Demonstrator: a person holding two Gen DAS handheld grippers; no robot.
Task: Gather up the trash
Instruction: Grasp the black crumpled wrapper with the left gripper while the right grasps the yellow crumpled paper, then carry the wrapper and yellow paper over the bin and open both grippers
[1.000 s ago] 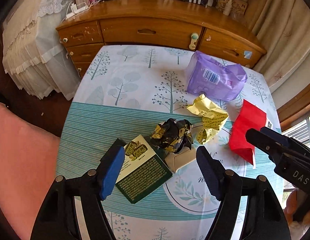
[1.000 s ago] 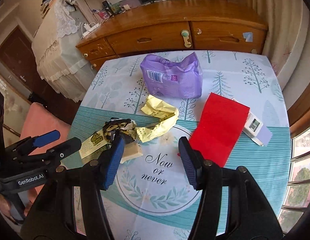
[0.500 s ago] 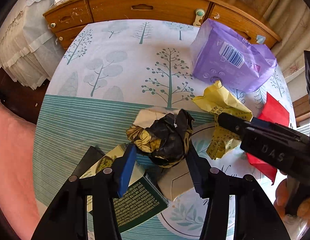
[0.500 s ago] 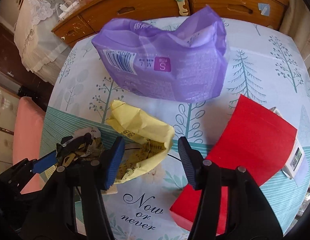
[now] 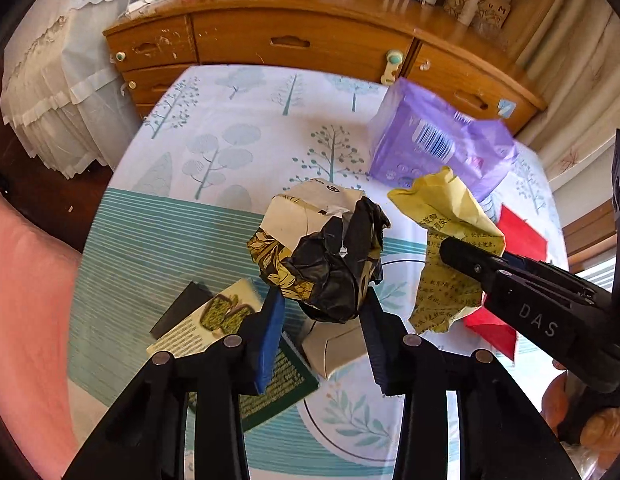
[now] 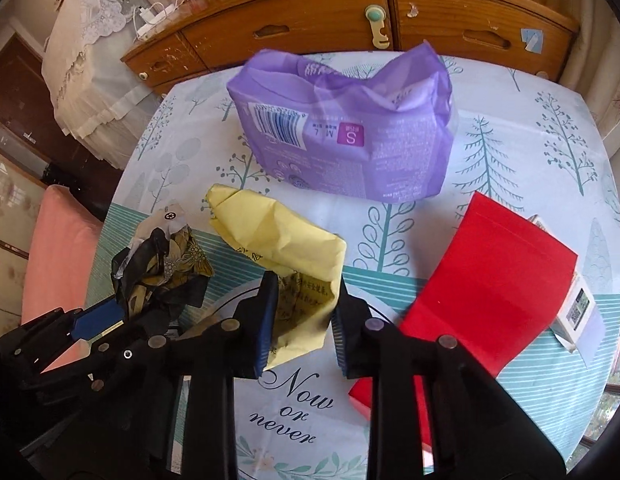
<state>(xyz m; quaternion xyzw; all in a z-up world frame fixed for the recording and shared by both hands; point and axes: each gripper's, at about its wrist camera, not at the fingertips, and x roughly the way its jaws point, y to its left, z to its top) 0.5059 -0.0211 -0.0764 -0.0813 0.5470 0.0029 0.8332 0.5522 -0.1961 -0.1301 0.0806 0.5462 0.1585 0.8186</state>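
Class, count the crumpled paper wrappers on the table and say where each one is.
2. The black-and-gold wrapper sits between the closing left gripper fingers; the yellow wrapper sits between the closing right gripper fingers. Others may be hidden.

tree-print table (image 6: 530,128), purple pack (image 6: 350,136), red envelope (image 6: 494,280)

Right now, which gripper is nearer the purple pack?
Right. The right gripper, jaws closing on the yellow wrapper, sits just before the purple pack; the left gripper is farther off.

Home living room, wooden dresser (image 5: 310,40) with clutter, tree-print tablecloth (image 5: 229,140), lace-covered furniture (image 6: 89,40)
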